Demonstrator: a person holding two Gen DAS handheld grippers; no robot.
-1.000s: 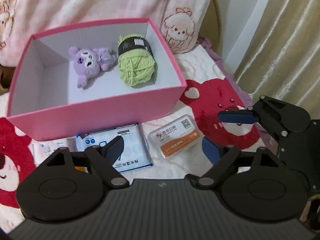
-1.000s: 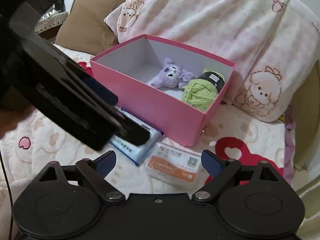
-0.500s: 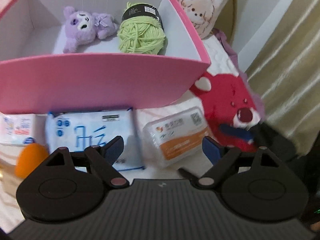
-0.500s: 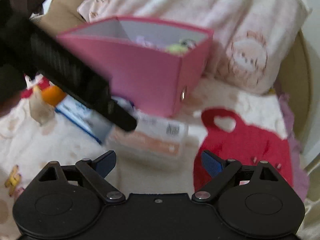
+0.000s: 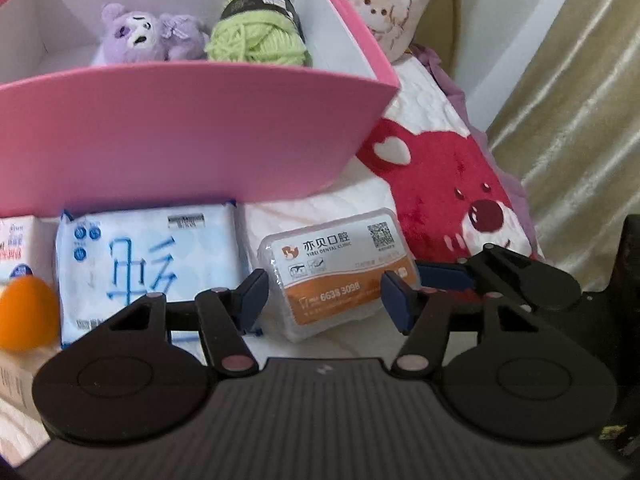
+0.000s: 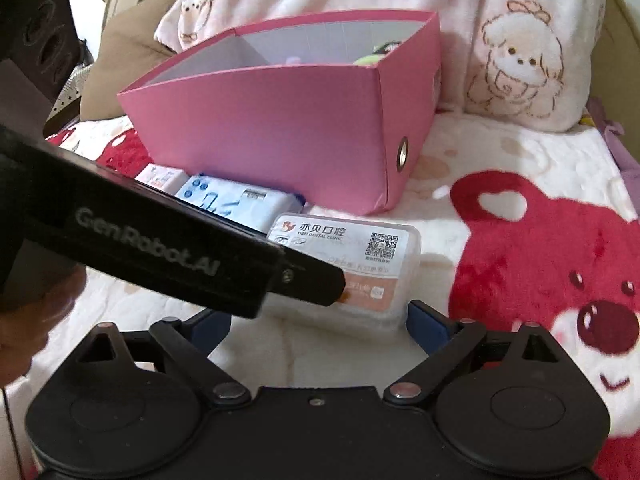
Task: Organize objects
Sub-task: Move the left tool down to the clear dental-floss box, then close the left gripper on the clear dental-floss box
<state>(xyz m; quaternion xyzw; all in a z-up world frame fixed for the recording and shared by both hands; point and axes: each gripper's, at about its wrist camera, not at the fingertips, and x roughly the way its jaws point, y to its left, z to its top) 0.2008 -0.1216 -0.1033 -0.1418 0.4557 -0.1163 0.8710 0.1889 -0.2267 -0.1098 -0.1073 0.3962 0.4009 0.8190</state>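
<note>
Left wrist view: the dental box (image 5: 336,276) is seen lying on the blanket (image 5: 432,104) beside the pink bin (image 5: 192,128), flanked by the released left gripper (image 5: 326,300). The right gripper (image 6: 320,326), also spread, is seen just behind its near edge, apparently not touching.

The box (image 5: 192,136) looks like matt pink card outside, smooth white inside, with a shiny metal eyelet (image 6: 402,157) on one end. In it lie a fuzzy purple plush (image 5: 148,38) and a ball of green yarn (image 5: 258,38), its fibres loose and soft. The wipes pack (image 5: 148,264) is glossy, crinkled plastic film. The case (image 5: 340,268) is clear, smooth plastic with a printed paper label. The blanket (image 6: 520,248) is thick, nubbly fleece. The left gripper (image 5: 324,300) and the right gripper (image 6: 318,324) are matt black plastic with matt blue pads (image 5: 250,296).
</note>
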